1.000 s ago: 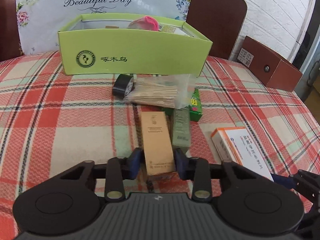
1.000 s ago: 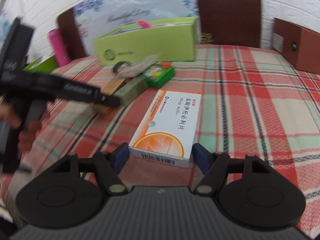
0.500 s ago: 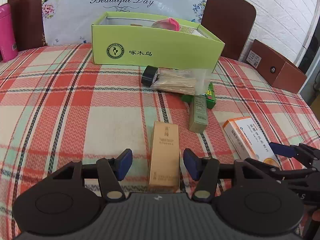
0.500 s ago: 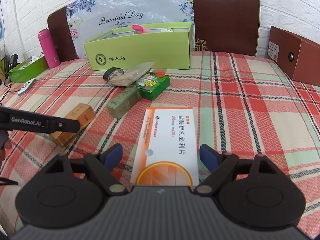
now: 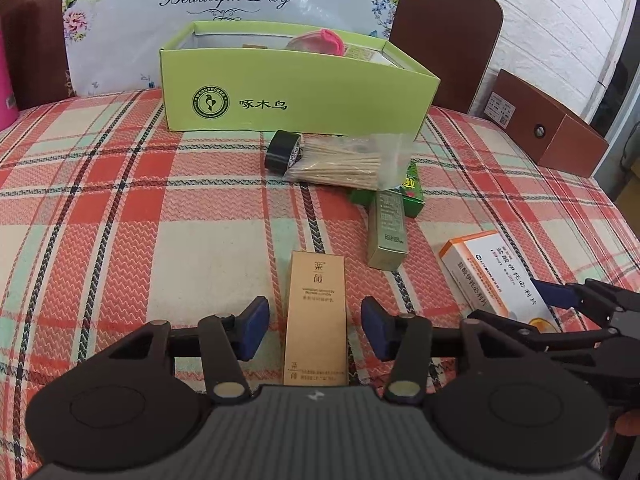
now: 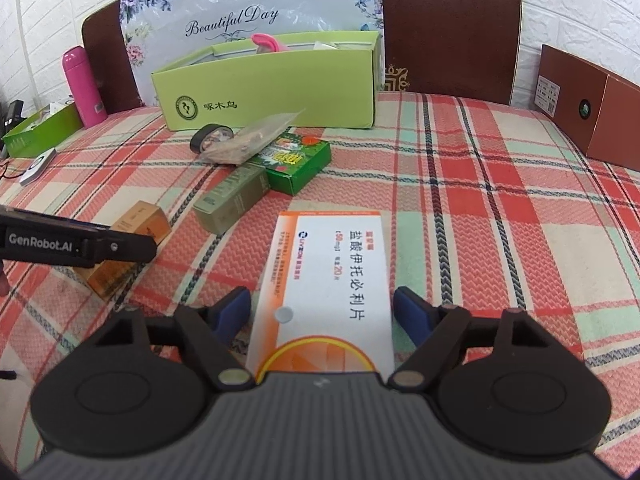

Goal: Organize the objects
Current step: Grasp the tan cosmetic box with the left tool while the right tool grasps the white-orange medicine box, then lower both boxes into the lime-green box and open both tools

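On the plaid tablecloth (image 5: 120,208) before white brick wall (image 6: 580,0), both grippers' jaws gape.

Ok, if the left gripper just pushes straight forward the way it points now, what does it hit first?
The left gripper is open and already straddles the tan box lying on the tablecloth, so that box comes first. Beyond it, slightly right, lies the olive box; depth there is unclear.

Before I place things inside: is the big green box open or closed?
Open. The green box has no lid on top, and a pink item shows above its rim.
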Demonstrator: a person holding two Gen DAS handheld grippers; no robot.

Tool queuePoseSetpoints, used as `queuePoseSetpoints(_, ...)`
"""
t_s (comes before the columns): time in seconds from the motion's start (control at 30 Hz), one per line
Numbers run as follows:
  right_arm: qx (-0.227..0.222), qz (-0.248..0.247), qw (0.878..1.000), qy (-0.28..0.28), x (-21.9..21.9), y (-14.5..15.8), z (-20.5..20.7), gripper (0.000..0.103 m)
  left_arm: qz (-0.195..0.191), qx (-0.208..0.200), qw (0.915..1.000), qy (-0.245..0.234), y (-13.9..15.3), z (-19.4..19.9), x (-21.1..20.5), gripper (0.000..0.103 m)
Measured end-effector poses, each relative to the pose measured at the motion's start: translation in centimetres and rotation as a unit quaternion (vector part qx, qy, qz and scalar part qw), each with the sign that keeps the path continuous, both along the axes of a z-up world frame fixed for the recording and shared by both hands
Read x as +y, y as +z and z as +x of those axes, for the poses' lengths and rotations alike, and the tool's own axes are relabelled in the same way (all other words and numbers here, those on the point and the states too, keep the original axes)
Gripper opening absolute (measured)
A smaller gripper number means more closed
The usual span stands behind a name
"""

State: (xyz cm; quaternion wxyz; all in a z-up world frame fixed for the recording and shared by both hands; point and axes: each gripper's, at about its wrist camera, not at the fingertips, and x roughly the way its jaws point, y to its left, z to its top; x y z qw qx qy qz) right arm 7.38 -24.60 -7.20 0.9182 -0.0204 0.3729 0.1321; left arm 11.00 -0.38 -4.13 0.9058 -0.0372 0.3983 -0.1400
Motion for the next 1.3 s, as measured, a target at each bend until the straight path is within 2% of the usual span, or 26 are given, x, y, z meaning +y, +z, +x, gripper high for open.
queuePoseSetpoints(0.07, -0.002, -0.005, 1.000, 0.000, 0.0, 0.0, -0.1, 0.067, -0.001, 0.000, 1.0000, -0.001, 0.0, 0.0, 0.0, 0.049)
queuePoseSetpoints(0.13, -0.001, -0.001, 1.000, 0.001, 0.0, 0.1, -0.2, 0.066, 0.000, 0.000, 1.0000, -0.002, 0.0, 0.0, 0.0, 0.036)
queuePoseSetpoints(0.17, 0.000, 0.000, 1.000, 0.004, 0.1, 0.2, -0.3, 0.066, 0.000, 0.001, 1.0000, 0.000, 0.0, 0.1, 0.1, 0.034)
queuePoseSetpoints(0.33, 0.014, 0.052, 0.998, 0.037, 0.0, 1.6, -0.9, 0.066, -0.013, 0.001, 0.9999, -0.004, 0.6, -0.1, 0.7, 0.032)
queuePoseSetpoints(0.47, -0.012, 0.078, 0.995, 0.059, 0.3, 4.2, -0.7, 0.066, -0.020, -0.011, 0.9997, -0.012, 2.1, -0.1, 1.4, 0.032)
queuePoseSetpoints(0.6, -0.046, 0.092, 0.992, 0.073, 0.8, 6.9, 0.7, 0.066, -0.021, -0.050, 0.9985, -0.007, 5.1, 0.5, 2.4, 0.032)
queuePoseSetpoints(0.8, -0.086, 0.100, 0.987, 0.095, 1.9, 10.2, 4.8, 0.066, -0.016, -0.116, 0.9931, 0.009, 10.0, 2.8, 3.9, 0.032)
queuePoseSetpoints(0.97, -0.108, 0.093, 0.986, 0.090, 3.2, 11.8, 9.7, 0.066, -0.010, -0.146, 0.9889, 0.026, 12.8, 6.7, 4.3, 0.032)
queuePoseSetpoints(1.13, -0.125, 0.082, 0.986, 0.079, 4.6, 12.5, 15.2, 0.066, -0.008, -0.143, 0.9891, 0.032, 13.7, 12.4, 4.6, 0.032)
queuePoseSetpoints(1.3, -0.111, 0.070, 0.988, 0.085, 6.1, 11.7, 20.7, 0.066, -0.014, -0.124, 0.9913, 0.044, 12.5, 18.0, 4.7, 0.032)
